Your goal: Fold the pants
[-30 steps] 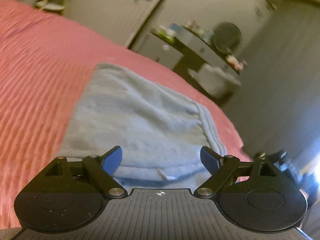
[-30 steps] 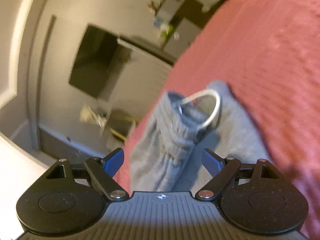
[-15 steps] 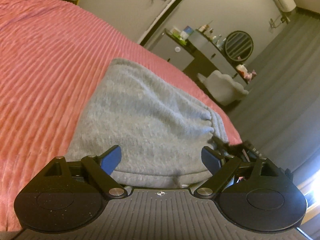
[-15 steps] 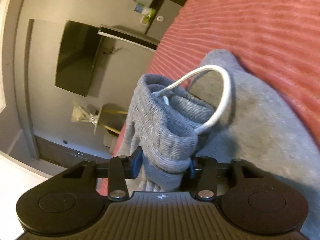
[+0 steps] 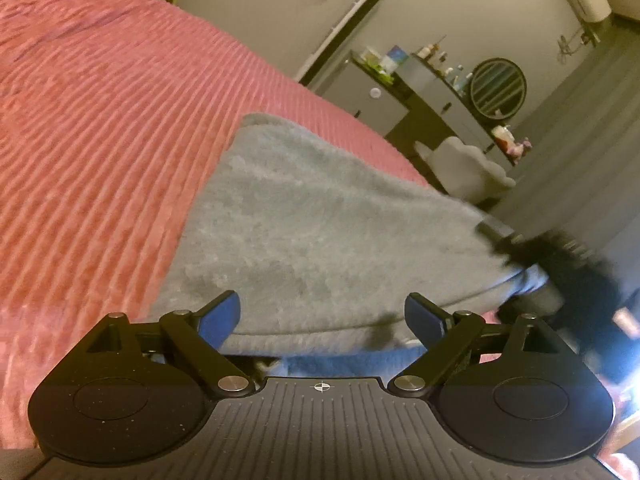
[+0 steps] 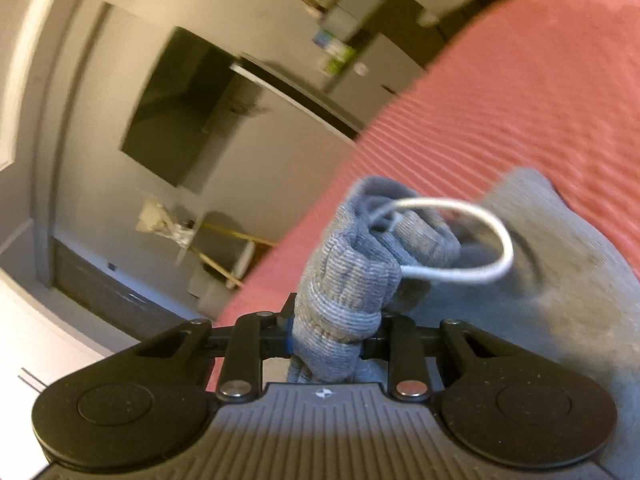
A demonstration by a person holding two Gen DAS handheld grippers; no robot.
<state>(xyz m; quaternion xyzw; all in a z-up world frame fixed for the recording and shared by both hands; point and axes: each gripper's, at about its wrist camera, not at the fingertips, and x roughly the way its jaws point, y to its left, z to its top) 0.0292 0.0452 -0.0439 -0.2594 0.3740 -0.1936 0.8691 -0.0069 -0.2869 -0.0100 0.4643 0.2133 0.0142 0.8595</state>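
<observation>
Waistband ribbing (image 6: 344,300) sits bunched between the fingers of my right gripper (image 6: 332,346), clamped as it was half a second ago, though a second back those fingers stood wide. The white drawstring (image 6: 472,240) loops out to the right of the bunch. My left gripper (image 5: 322,316) stays spread wide, low over the near hem of the grey pants (image 5: 320,220), which lie mid-frame on the pink ribbed bedspread (image 5: 100,120). Compared with the last frame, the pants' right corner has lifted and stretched toward the right edge, where the other gripper shows only as a dark blur. Both views are tilted; the dresser (image 5: 420,92) leans in the upper right.
</observation>
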